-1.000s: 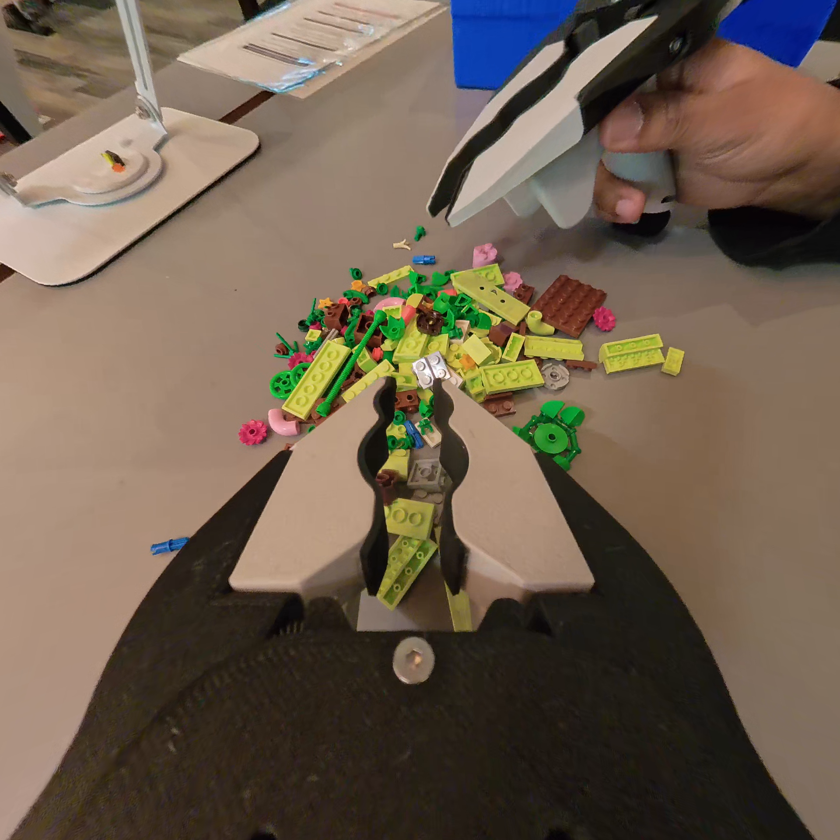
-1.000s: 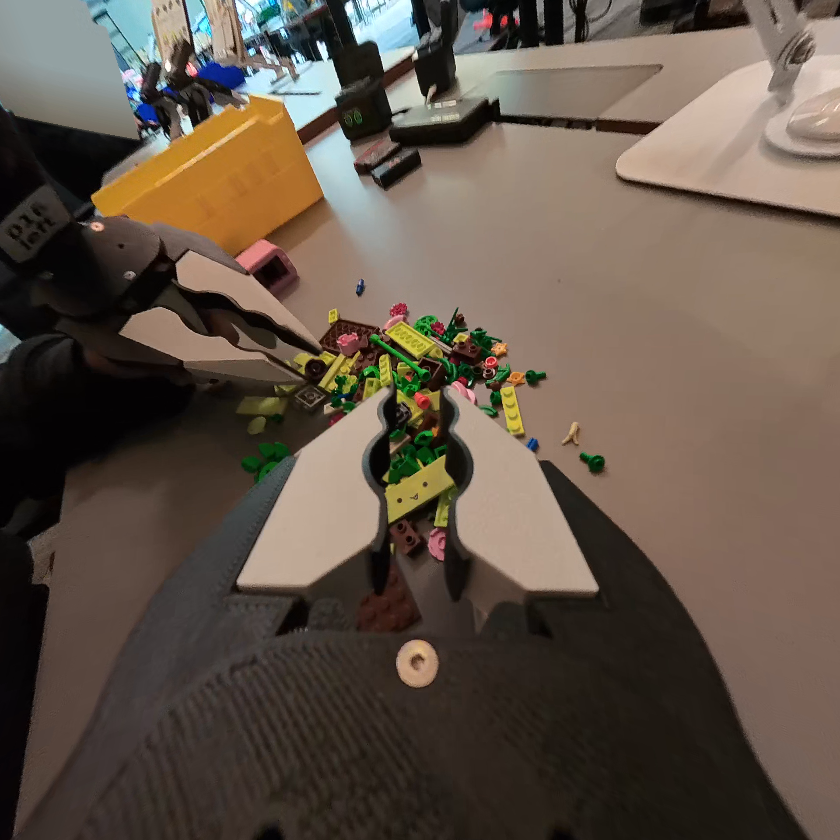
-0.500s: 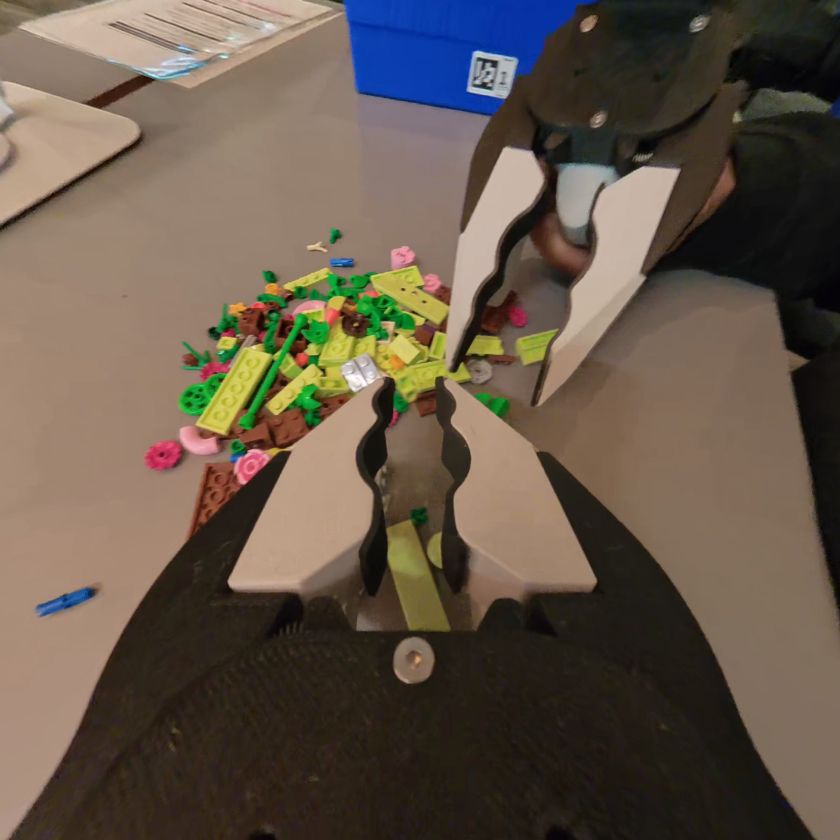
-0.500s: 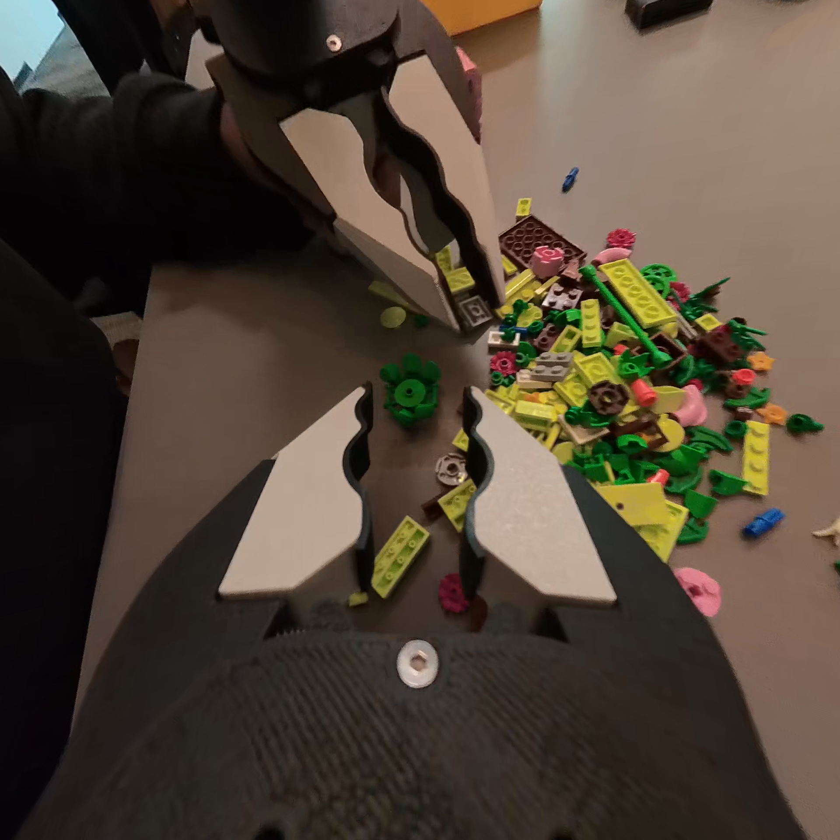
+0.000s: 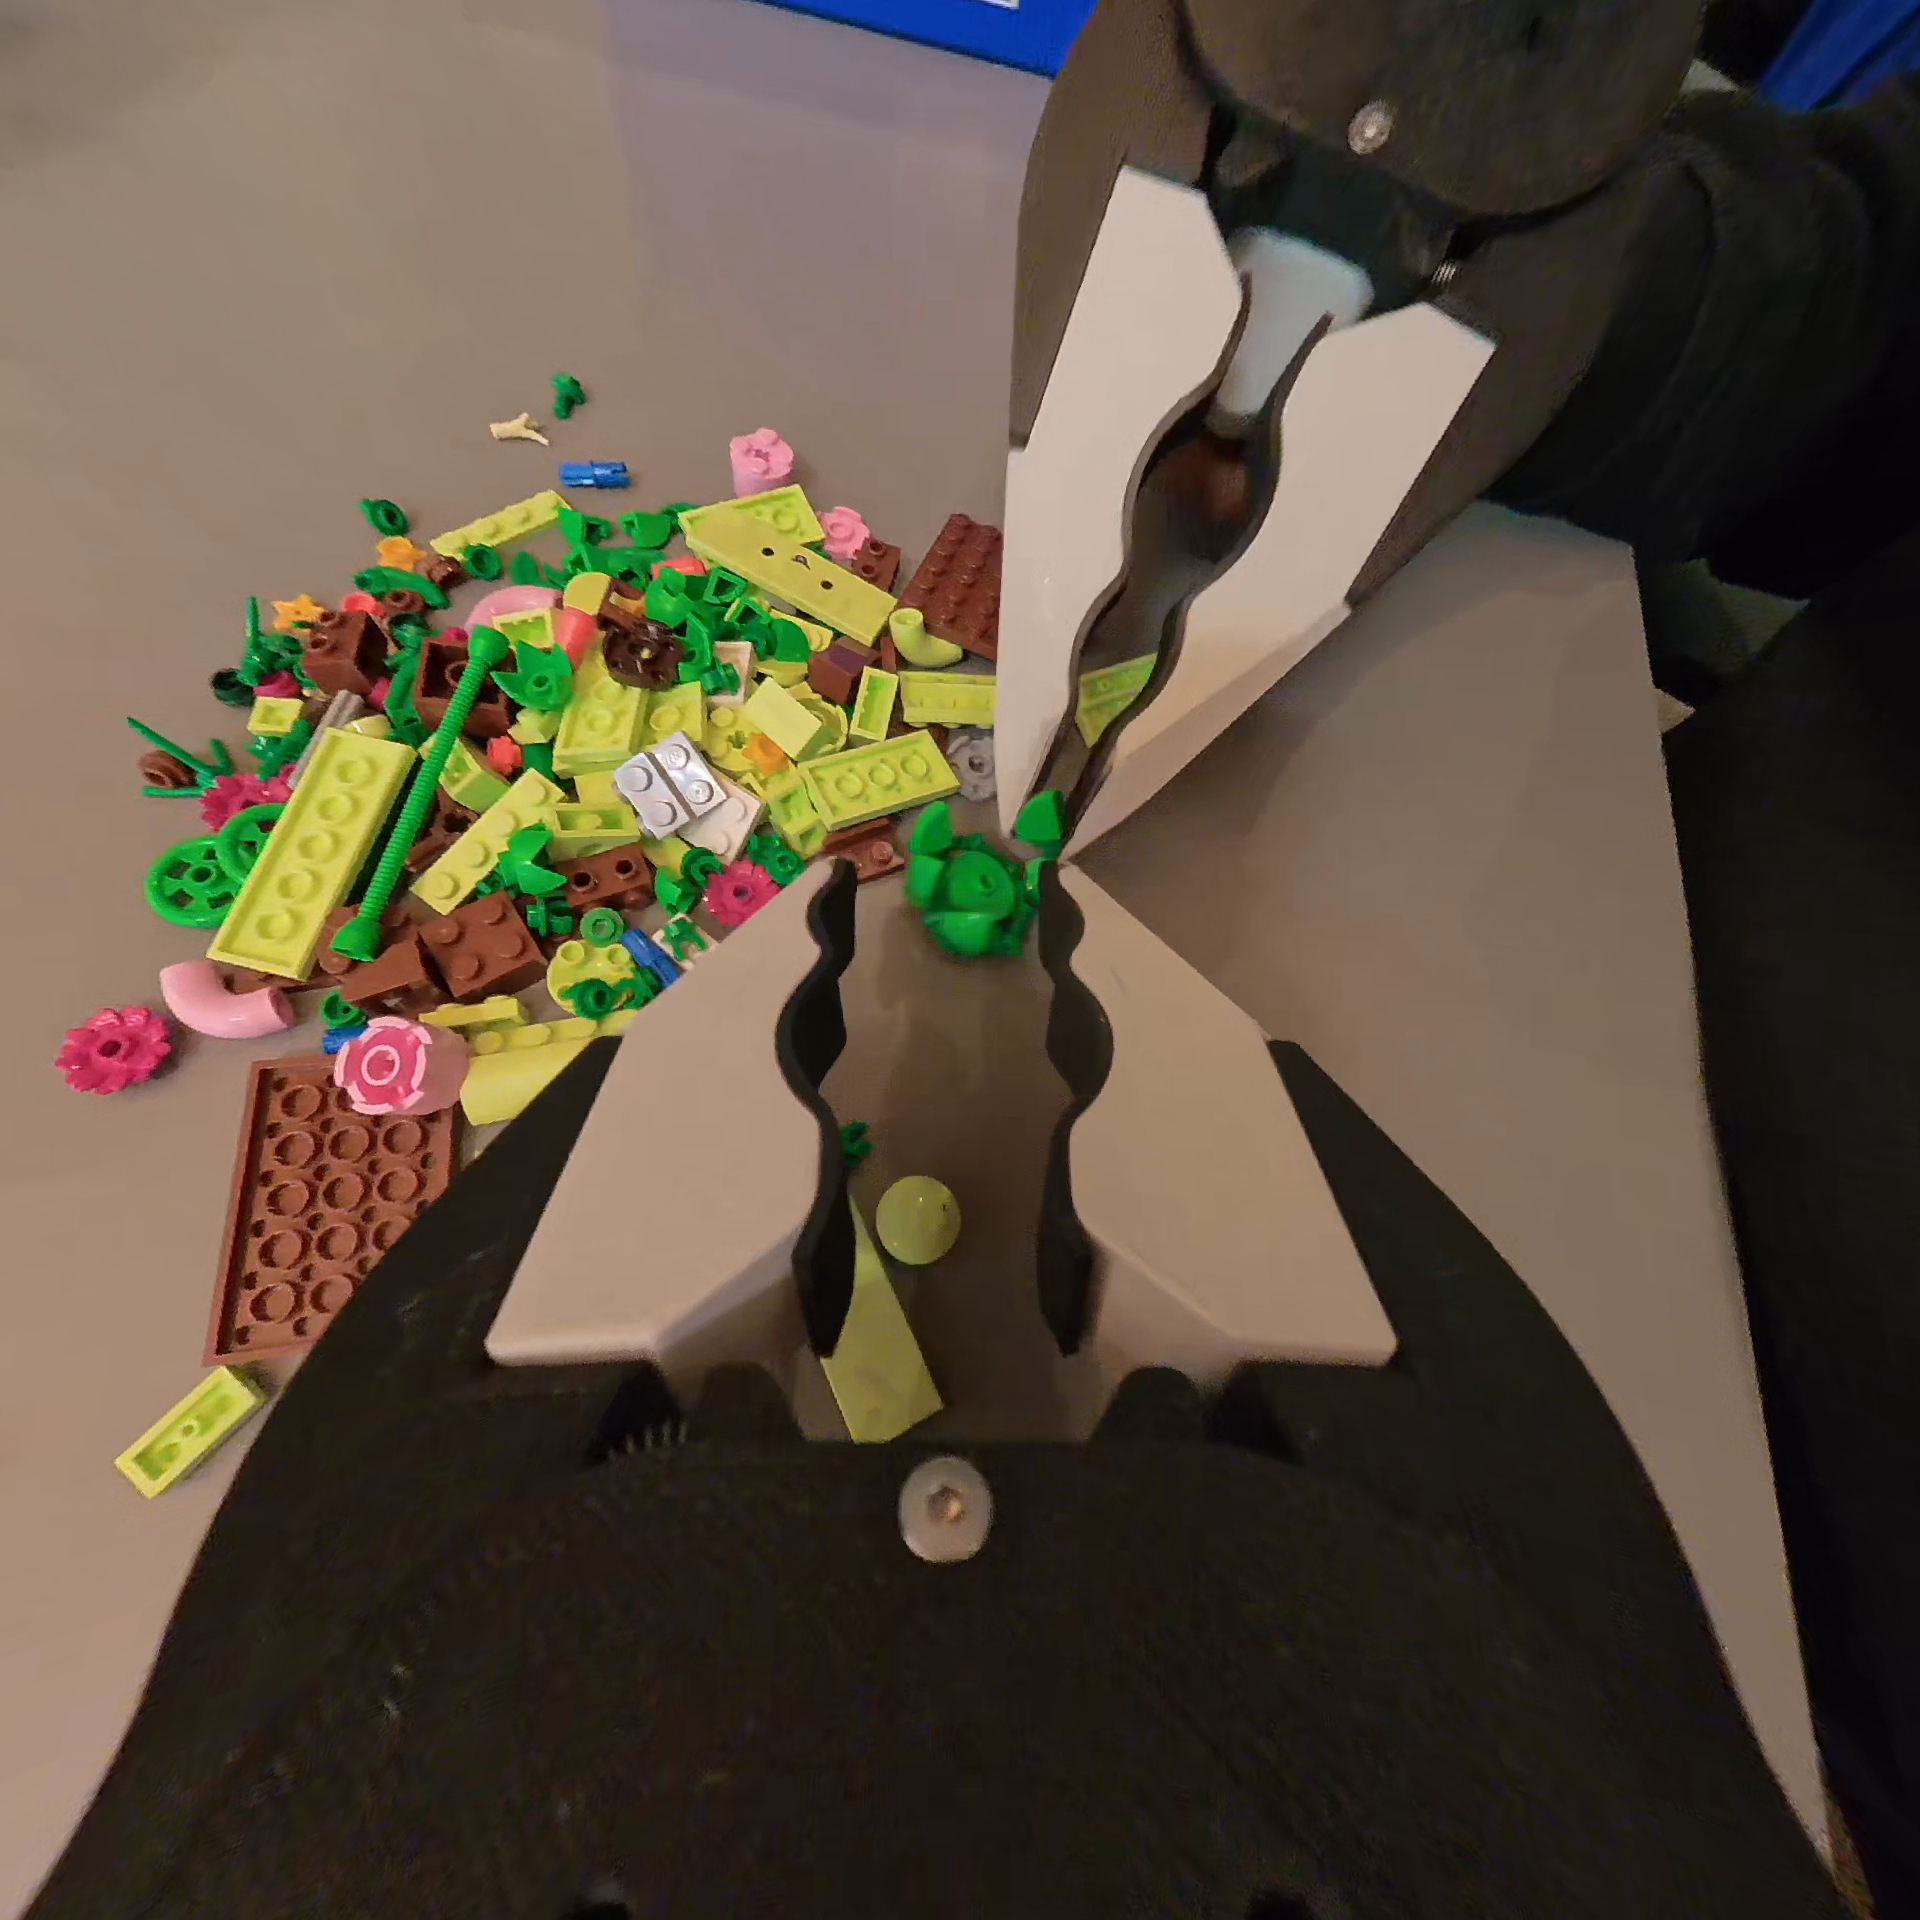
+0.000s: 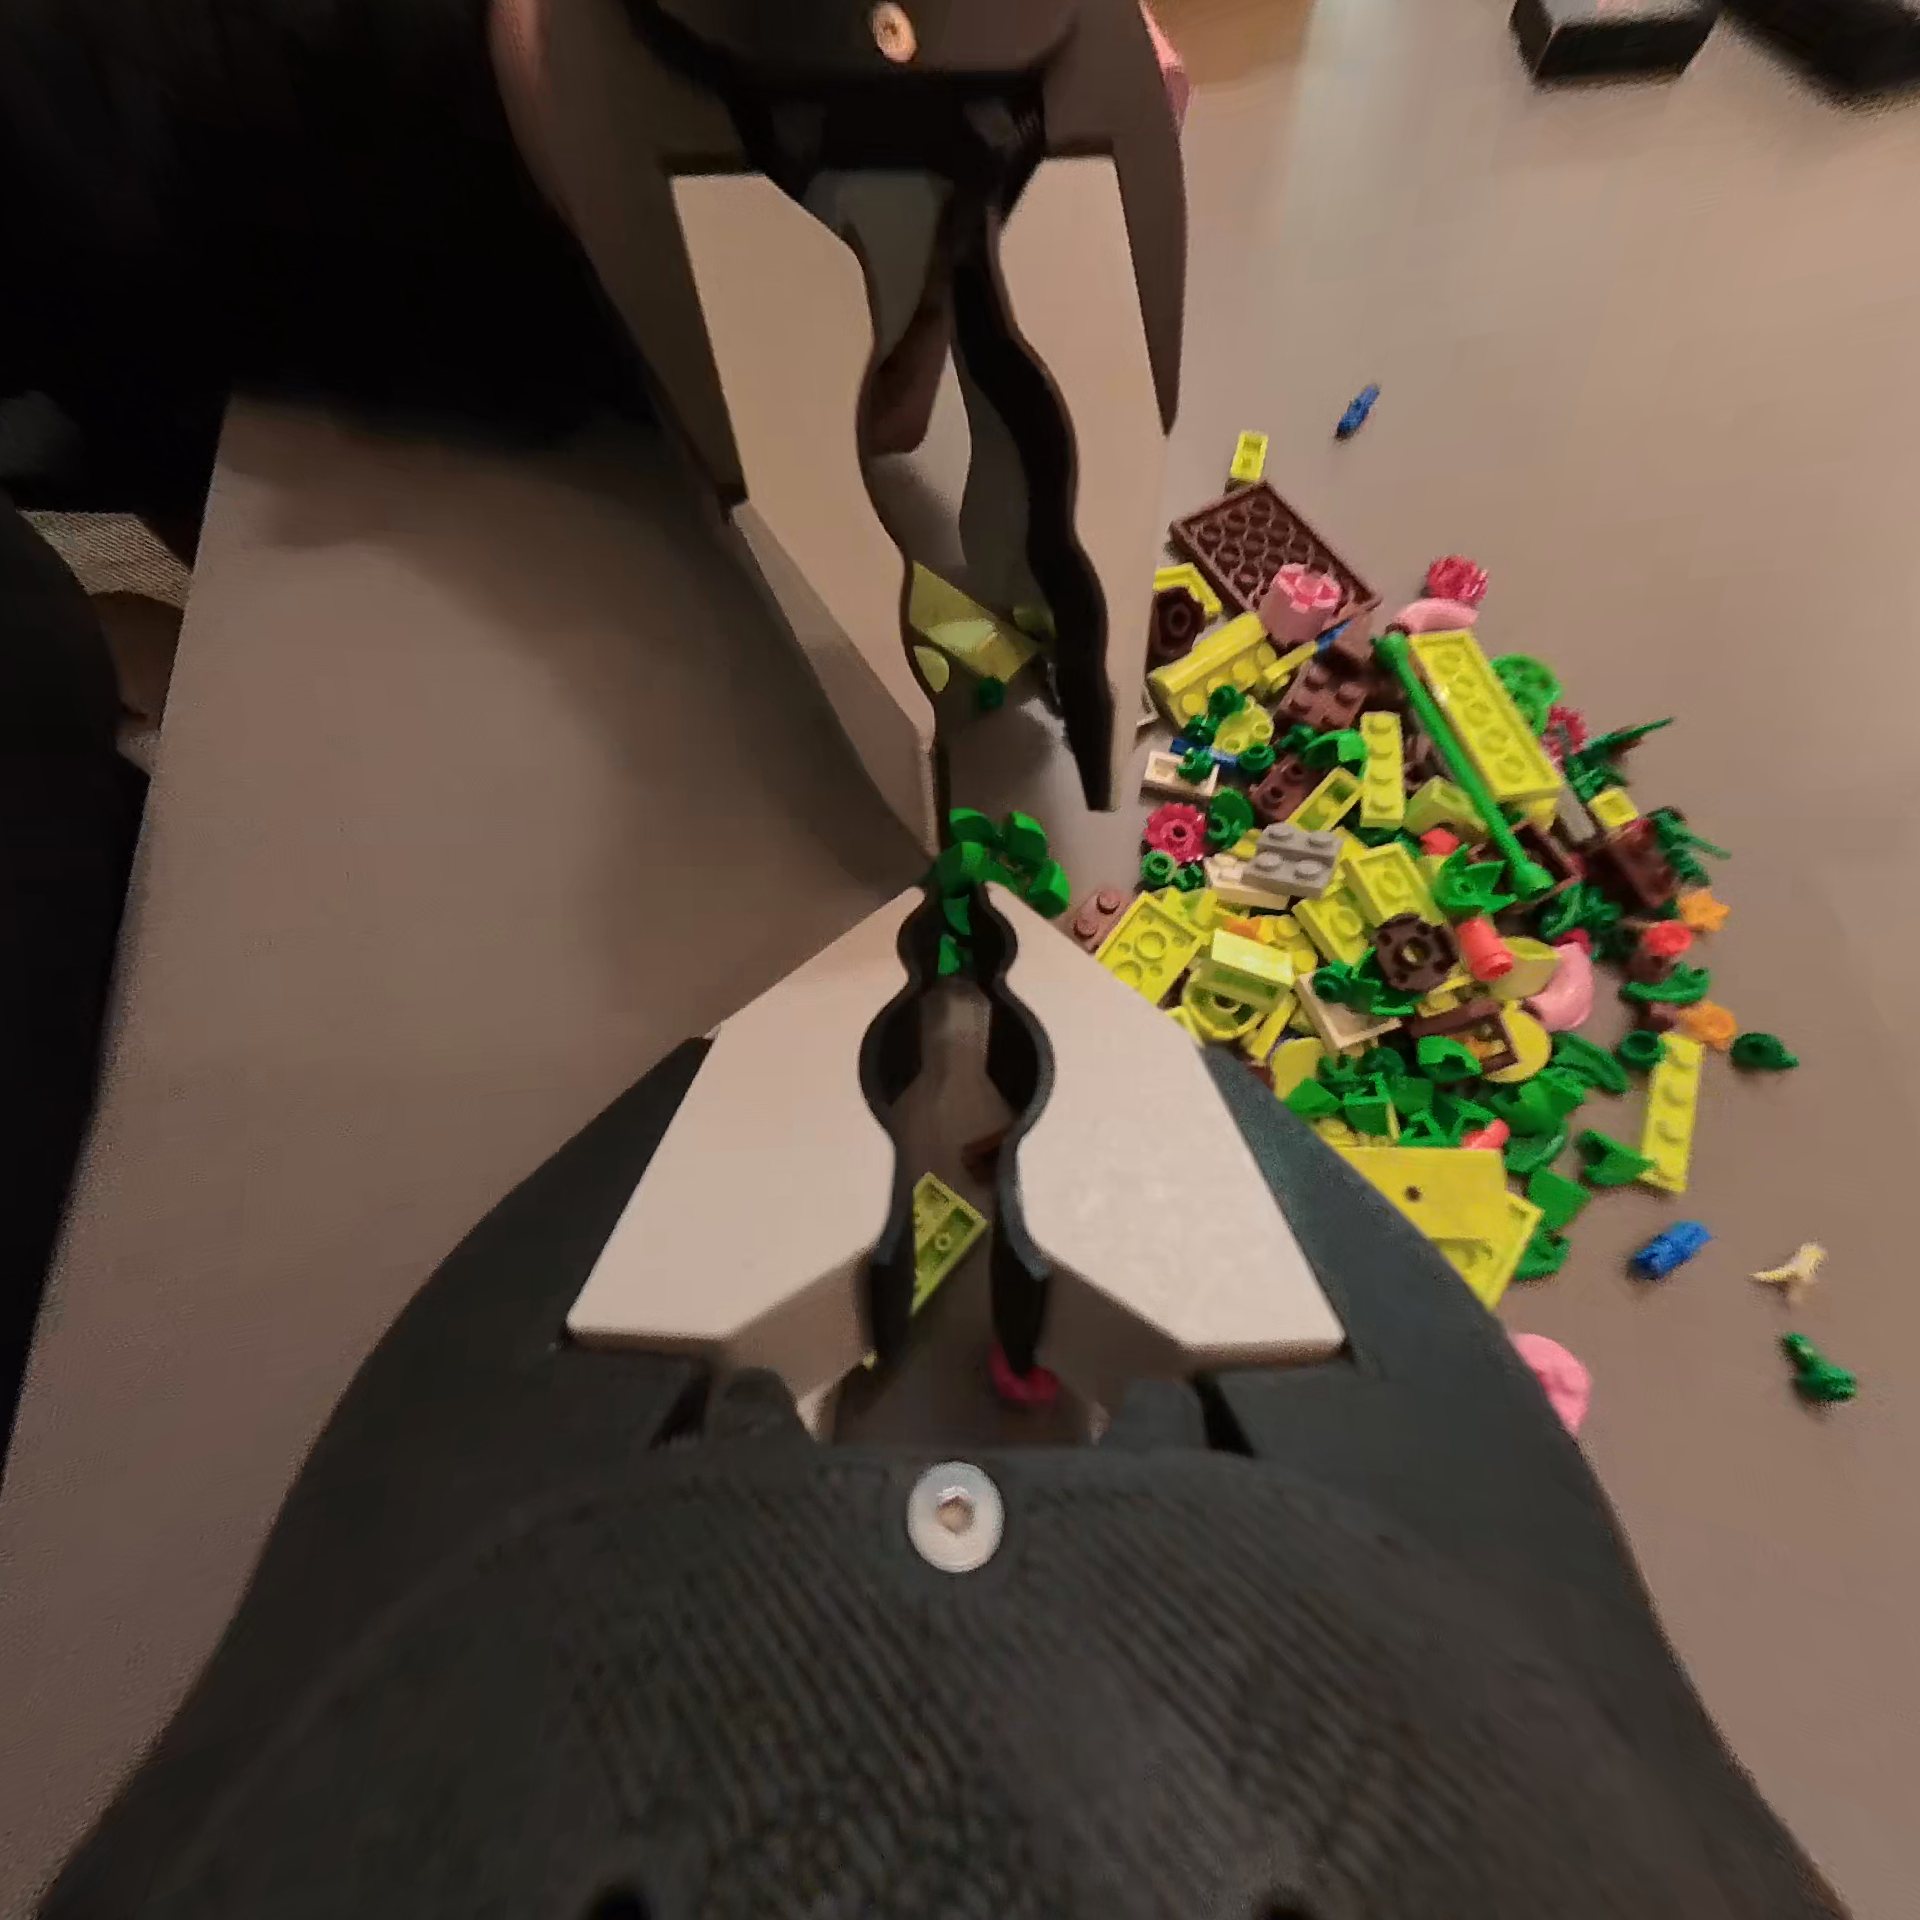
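A green round leafy piece (image 5: 961,904) lies on the grey table (image 5: 312,260) at the near edge of a pile of small toy bricks (image 5: 623,748). My left gripper (image 5: 940,878) is open, its tips on either side of the piece. My right gripper (image 5: 1039,831) comes in from the opposite side, tip to tip with the left. In the right wrist view my right gripper (image 6: 956,904) is shut on the green leafy piece (image 6: 1013,847), and my left gripper (image 6: 1013,821) points down at it from above. The brick pile (image 6: 1403,914) lies to its right.
A brown studded plate (image 5: 312,1195) lies at the pile's near left. A lime round tile (image 5: 917,1218) and a lime wedge (image 5: 883,1340) lie under my left gripper. The table edge (image 5: 1662,935) runs close on the right. A blue bin (image 5: 935,31) stands beyond. Left and right tips are no more than a few centimetres apart.
Both grippers have moved in over the green leafy piece until their tips nearly meet. My right gripper has gone from open to shut on it. My left gripper has opened wider.
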{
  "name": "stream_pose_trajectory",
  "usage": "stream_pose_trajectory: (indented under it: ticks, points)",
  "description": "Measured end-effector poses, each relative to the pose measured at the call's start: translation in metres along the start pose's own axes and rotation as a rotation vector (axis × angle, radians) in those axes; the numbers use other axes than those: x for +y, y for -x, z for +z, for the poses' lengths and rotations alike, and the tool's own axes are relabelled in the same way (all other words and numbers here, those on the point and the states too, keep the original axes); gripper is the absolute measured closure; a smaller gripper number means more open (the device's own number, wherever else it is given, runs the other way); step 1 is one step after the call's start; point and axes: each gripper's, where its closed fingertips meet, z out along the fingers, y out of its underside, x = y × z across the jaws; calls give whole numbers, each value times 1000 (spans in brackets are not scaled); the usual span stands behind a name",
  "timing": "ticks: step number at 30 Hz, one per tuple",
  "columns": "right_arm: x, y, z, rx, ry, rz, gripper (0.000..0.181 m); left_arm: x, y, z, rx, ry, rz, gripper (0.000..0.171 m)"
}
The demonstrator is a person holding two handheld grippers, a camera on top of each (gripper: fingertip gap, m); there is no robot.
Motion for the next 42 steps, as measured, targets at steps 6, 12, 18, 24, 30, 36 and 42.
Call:
stream_pose_trajectory:
  ticks: [6,12,18,24,30,36,42]
  points:
    - [-20,8,-15,16,-114,-156,179,-2,-9,0,70,-13,-24,126]
    - [-23,-1,-23,21,-148,-104,180,-11,-8,-3,45,-63,13,129]
    - [-43,-6,-41,-93,-351,93,179,-51,-19,-23,71,-315,43,140]
    - [-56,-9,-47,-348,-502,475,180,-64,-21,-28,-125,-391,282,149]
    - [-42,-4,-31,-262,-368,351,180,-57,-27,-22,-72,-347,276,150]
    - [-37,-11,-30,-57,-309,124,180,-58,-23,-22,34,-372,70,150]
    - [-37,-4,-28,18,-271,-42,180,-56,-21,-20,75,-367,11,162]
